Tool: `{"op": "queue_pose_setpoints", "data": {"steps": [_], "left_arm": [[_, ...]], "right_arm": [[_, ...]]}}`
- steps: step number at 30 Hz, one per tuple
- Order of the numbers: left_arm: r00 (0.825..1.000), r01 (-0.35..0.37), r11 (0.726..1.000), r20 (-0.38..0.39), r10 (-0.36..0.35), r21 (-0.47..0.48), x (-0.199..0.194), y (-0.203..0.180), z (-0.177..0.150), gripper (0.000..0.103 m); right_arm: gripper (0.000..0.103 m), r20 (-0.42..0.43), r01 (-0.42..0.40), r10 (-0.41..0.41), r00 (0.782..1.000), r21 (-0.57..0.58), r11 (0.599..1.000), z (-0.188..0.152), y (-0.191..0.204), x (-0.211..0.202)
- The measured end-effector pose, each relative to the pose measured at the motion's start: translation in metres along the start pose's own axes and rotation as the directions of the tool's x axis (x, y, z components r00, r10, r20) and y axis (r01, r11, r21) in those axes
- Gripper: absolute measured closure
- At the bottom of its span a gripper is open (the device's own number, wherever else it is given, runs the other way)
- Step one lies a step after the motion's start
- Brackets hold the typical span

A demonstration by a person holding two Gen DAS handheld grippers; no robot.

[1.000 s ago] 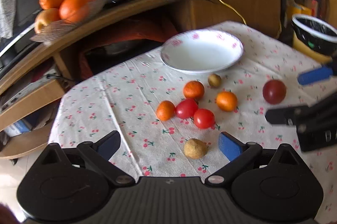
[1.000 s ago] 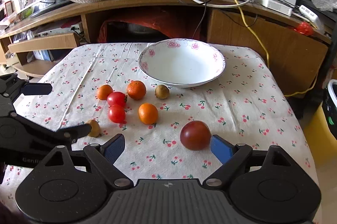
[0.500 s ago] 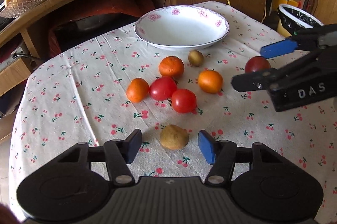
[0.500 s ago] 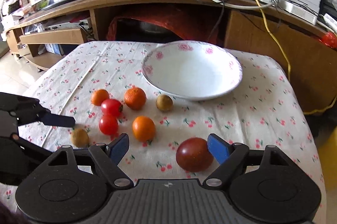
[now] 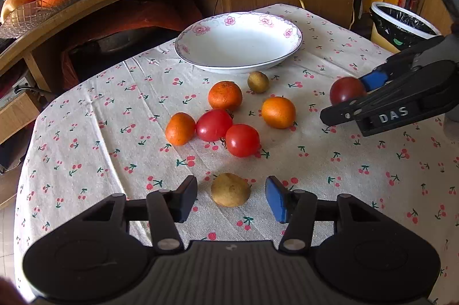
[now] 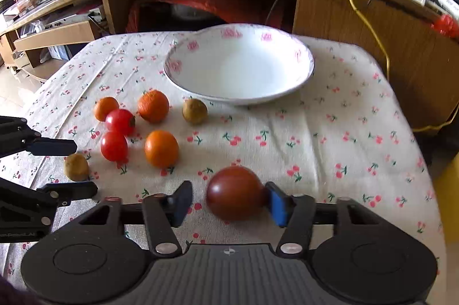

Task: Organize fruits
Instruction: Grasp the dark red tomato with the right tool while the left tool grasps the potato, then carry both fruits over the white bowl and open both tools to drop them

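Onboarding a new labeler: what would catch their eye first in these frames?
Probably the loose cluster of oranges and red tomatoes mid-table on the cherry-print cloth, just in front of the empty white flowered bowl. Next, the two open tools: the left tool straddles a small brown fruit at the near edge, and the right tool brackets a dark red fruit, its blue pad apparently touching it.

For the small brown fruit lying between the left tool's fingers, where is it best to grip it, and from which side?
Grip the small brown fruit across its widest middle, coming level from the near table edge. It is roundish and lies free, and the open left tool already straddles it.
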State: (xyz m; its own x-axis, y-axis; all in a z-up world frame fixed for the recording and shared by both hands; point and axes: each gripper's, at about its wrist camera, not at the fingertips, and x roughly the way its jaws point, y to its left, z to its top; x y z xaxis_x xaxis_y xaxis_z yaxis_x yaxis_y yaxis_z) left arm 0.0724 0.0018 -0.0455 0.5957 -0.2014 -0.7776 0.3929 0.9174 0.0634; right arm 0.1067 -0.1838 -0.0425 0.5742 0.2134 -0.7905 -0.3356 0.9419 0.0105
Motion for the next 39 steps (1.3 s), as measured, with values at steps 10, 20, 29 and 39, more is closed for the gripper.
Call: {"op": "queue_pose_setpoints", "data": {"steps": [10, 20, 29, 39], "left_arm": [[1.000, 0.032, 0.999, 0.000, -0.032, 0.003, -0.001, 0.001, 0.000, 0.056], [0.999, 0.032, 0.999, -0.005, -0.032, -0.004, 0.002, 0.004, 0.000, 0.050], [0.999, 0.045, 0.998, -0.028, -0.044, 0.053, 0.000, -0.003, 0.004, 0.066], [0.998, 0.056, 0.998, -0.021, -0.056, 0.038, 0.001, -0.004, 0.021, 0.066]], "right_arm": [[0.065, -0.009, 0.001, -0.001, 1.000, -0.001, 1.000, 0.002, 0.002, 0.000], [0.065, -0.016, 0.001, -0.001, 1.000, -0.009, 1.000, 0.002, 0.002, -0.002], [0.066, -0.038, 0.004, -0.004, 0.999, -0.007, 1.000, 0.002, 0.001, -0.005], [0.066, 0.003, -0.006, 0.006, 1.000, 0.004, 1.000, 0.013, 0.003, -0.013]]}}
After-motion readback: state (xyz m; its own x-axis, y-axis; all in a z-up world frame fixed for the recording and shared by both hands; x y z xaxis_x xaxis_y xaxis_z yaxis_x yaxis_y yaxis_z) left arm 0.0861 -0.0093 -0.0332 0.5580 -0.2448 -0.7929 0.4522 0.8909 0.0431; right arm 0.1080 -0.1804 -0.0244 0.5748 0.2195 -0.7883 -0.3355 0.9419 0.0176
